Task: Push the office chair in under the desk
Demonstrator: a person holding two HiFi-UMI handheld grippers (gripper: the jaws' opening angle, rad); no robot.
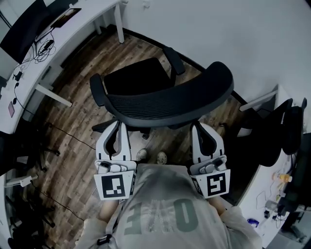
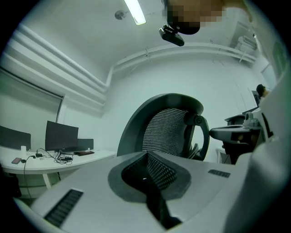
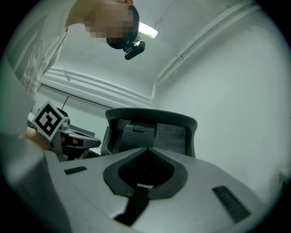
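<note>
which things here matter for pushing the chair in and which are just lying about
For the job:
office chair
desk
left gripper and right gripper, both shut, just behind the office chair

Just lying about:
monitor and cables on the desk
second chair at the right

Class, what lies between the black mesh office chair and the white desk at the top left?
Only bare brown wood-plank floor separates the black mesh office chair from the white desk; the head view shows it.
</note>
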